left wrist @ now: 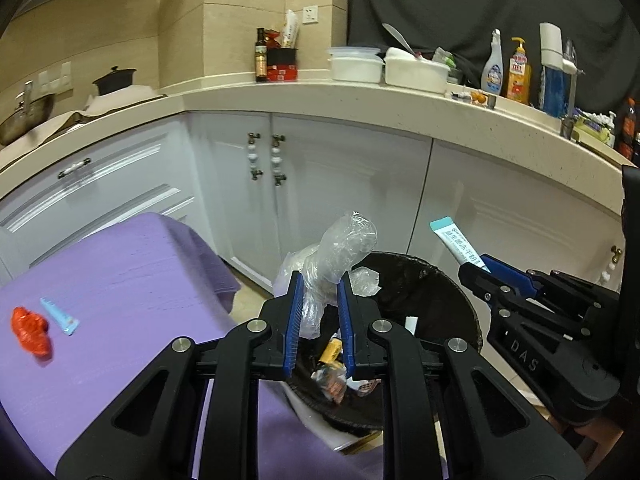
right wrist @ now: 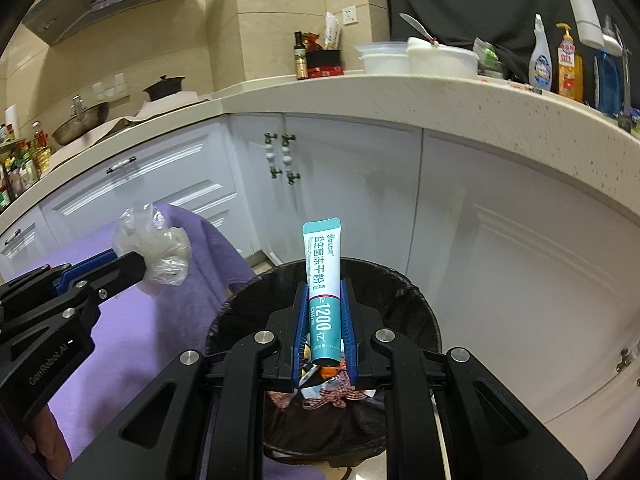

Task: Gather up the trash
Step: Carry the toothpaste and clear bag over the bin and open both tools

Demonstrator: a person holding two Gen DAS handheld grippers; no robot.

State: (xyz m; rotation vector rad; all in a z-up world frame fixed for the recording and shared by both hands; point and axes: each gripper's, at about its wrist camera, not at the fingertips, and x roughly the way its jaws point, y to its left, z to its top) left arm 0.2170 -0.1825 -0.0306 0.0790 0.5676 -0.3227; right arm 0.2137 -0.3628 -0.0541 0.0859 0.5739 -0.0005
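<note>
Left hand-held gripper (left wrist: pixel 318 300) clenched on a crumpled clear plastic wrap (left wrist: pixel 340 248), held at the bin's 9 o'clock rim. Right hand-held gripper (right wrist: pixel 324 308) clamped on a teal sachet (right wrist: pixel 323 280), upright over the bin (right wrist: pixel 420 312).

Progress: bin already holds several wrappers, so collection looks well under way. Both pieces in hand not yet dropped. Left on the purple worktop (left wrist: pixel 120 280): a red wrapper (left wrist: pixel 30 330) and a small blue sachet (left wrist: pixel 58 314), side by side at 9 o'clock.

Hidden: bin's near rim and floor behind the gripper bodies; bin contents too jumbled to identify.
</note>
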